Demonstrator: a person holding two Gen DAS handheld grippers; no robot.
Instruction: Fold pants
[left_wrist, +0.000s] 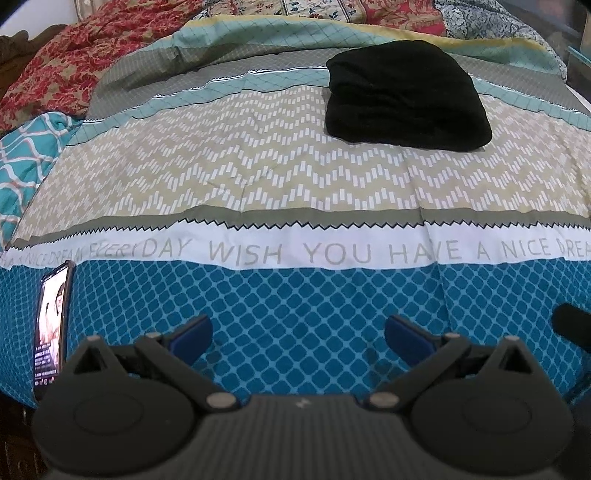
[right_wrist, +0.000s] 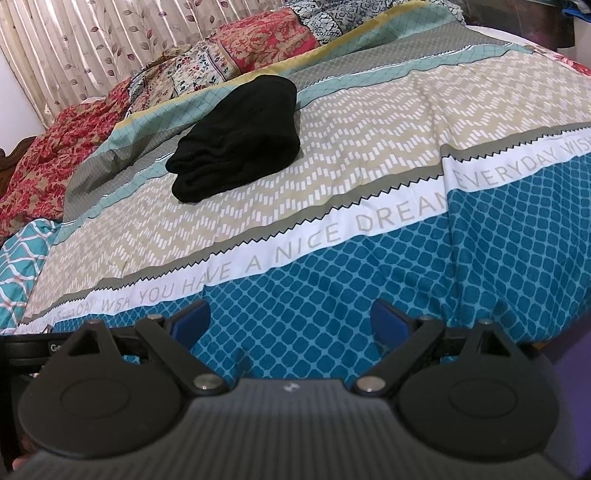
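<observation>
A: Where are the pants (left_wrist: 406, 96)?

B: Lying on the bed (left_wrist: 258, 173), on the pale zigzag band and partly over the grey and teal stripes behind it. They look already folded into a thick black bundle with stacked layers showing on the near edge.

A: Which way does the bundle run?

B: Its long axis goes away from the near edge of the bed toward the pillows (right_wrist: 258, 40); the layered end faces the grippers, the smooth rounded end faces the far side.

A: And the grippers?

B: The left gripper (left_wrist: 297, 332) and the right gripper (right_wrist: 290, 319) both hover over the blue diamond band, well apart from the pants. Jaws wide on both, holding nothing.

A: So what's the step?

B: I'd judge the folding is done, or near it. If anything is left, press or square up the near edge; come in low, catch all the layers together and don't drag the top one, or the stack will slide open.

A: Anything else nearby?

B: A phone (left_wrist: 51, 332) at the bed's near left edge, clear of the pants.
</observation>
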